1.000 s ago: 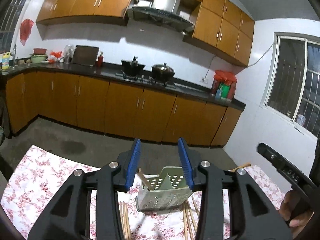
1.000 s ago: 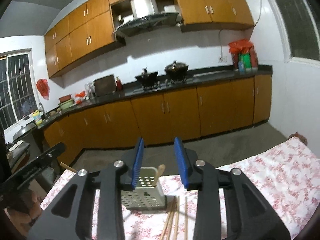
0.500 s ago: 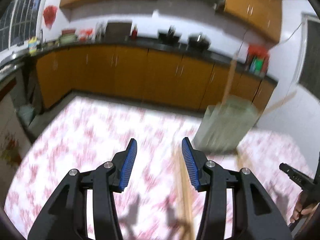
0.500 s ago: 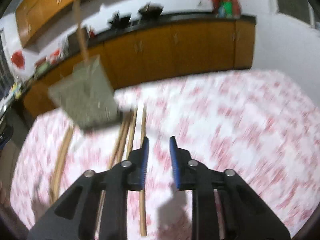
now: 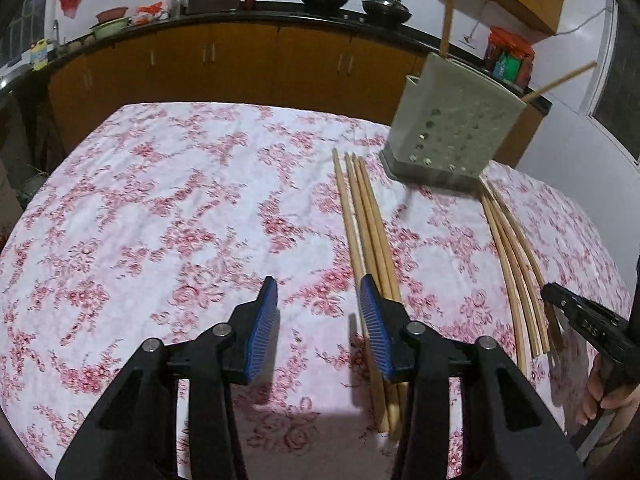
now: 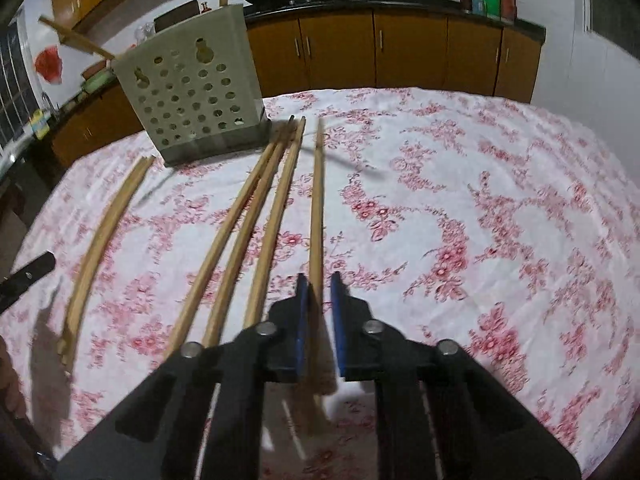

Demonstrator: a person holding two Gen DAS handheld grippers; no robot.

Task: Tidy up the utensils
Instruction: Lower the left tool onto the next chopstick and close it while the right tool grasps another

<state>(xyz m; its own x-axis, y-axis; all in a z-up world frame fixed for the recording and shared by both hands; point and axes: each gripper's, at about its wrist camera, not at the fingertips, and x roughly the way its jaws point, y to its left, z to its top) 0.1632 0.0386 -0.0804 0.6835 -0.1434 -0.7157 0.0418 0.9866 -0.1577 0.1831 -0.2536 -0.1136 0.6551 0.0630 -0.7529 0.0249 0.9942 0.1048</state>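
Two groups of wooden chopsticks lie on the floral tablecloth (image 5: pixel 160 208) in front of a grey perforated utensil holder (image 5: pixel 452 128), which stands upright near the table's far edge with a couple of wooden handles poking out of its top. In the left wrist view, one bundle of chopsticks (image 5: pixel 366 220) runs from just beside the holder's base toward the camera, passing under the right finger of the left gripper (image 5: pixel 318 300), whose blue-padded jaws stand wide apart with only cloth between them. A second bundle (image 5: pixel 512 264) lies well to the right, near the black tip of the other tool. In the right wrist view, the right gripper (image 6: pixel 319 296) has its jaws drawn close together around a single chopstick (image 6: pixel 318 200), the rightmost of the set, which runs straight between the pads; whether the pads actually press on it I cannot tell. Three more chopsticks (image 6: pixel 248 216) lie just to its left, fanned slightly, and a curved-looking pair (image 6: pixel 104 228) lies farther left. Brown kitchen cabinets (image 6: pixel 400 56) line the wall behind the table.
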